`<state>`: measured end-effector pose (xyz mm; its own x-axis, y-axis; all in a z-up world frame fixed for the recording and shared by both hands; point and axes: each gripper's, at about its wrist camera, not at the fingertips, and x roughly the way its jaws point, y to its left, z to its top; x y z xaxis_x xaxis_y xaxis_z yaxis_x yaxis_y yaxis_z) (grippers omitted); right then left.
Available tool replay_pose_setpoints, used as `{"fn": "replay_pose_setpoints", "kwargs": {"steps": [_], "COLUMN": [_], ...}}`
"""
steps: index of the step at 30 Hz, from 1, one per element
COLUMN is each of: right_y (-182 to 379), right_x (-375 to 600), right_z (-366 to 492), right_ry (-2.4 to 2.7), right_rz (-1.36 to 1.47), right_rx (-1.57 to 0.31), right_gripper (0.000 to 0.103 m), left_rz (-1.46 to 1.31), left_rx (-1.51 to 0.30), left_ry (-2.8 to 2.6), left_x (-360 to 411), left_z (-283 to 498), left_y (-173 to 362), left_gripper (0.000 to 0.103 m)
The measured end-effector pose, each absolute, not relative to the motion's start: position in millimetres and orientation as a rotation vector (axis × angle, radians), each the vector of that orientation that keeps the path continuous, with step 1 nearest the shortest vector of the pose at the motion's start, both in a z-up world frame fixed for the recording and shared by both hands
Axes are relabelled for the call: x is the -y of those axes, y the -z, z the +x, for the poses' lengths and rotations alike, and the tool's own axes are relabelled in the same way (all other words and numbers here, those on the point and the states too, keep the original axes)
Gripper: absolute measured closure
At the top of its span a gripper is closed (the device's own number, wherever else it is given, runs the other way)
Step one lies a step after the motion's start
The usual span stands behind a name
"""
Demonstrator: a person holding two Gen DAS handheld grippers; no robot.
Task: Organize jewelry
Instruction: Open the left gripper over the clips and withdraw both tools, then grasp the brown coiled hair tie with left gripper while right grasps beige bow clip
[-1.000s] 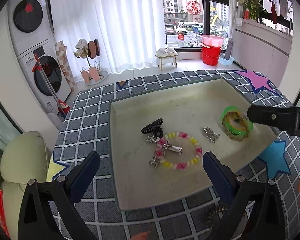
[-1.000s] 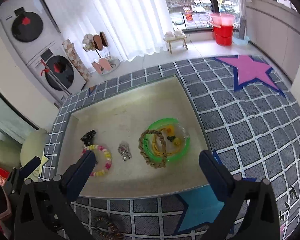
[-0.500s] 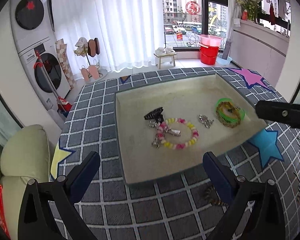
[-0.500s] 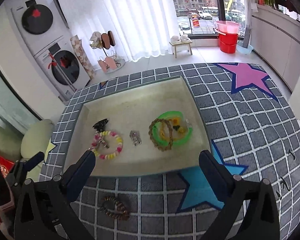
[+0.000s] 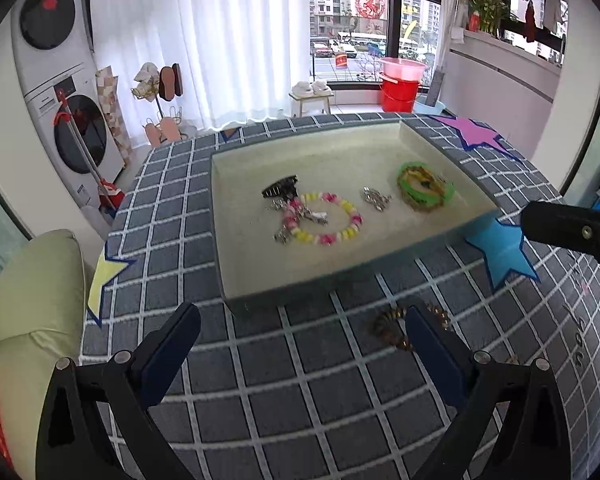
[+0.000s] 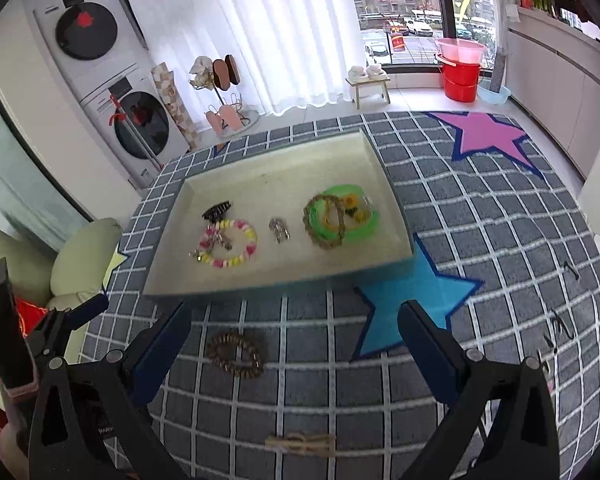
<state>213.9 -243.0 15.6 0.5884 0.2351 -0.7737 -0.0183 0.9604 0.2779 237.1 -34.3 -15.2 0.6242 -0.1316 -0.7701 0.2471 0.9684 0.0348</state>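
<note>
A shallow cream tray [image 5: 240, 272] [image 6: 168, 264] lies on a grey grid-pattern cloth. In it are a black hair claw [image 5: 280, 191] [image 6: 218, 211], a pink-and-yellow bead bracelet [image 5: 352, 220] [image 6: 248, 240], a small silver piece [image 5: 376, 199] [image 6: 279, 229] and a green ring holding a braided bracelet [image 5: 424, 192] [image 6: 340, 220]. A brown bead bracelet [image 6: 236, 354] [image 5: 388, 326] lies on the cloth in front of the tray. A tan knotted cord [image 6: 300, 442] lies nearer. My left gripper [image 5: 300, 344] and right gripper [image 6: 292, 338] are open, empty, held above the cloth.
The cloth carries a blue star [image 6: 412, 300], a pink star [image 6: 488, 136] and a yellow star [image 5: 104, 280]. A pale green cushion [image 5: 32, 320] sits at the left edge. Stacked washing machines [image 6: 112, 92], a shoe rack and red buckets [image 6: 460, 76] stand behind.
Both grippers have pulled back and up from the tray. The tray now looks smaller, and the brown bead bracelet and the tan cord on the near cloth have come into view.
</note>
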Motion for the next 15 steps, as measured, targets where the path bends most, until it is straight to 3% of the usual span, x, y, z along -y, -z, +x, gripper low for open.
{"fn": "replay_pose_setpoints", "kwargs": {"steps": [15], "right_y": [19], "right_x": [246], "right_z": [157], "right_ry": [-0.162], "right_rz": [0.153], "right_rx": [-0.994], "right_gripper": [0.000], "left_rz": [0.144], "left_rx": [-0.948], "left_ry": [0.256], "left_x": [42], "left_z": [211], "left_y": [42], "left_gripper": [0.000]}}
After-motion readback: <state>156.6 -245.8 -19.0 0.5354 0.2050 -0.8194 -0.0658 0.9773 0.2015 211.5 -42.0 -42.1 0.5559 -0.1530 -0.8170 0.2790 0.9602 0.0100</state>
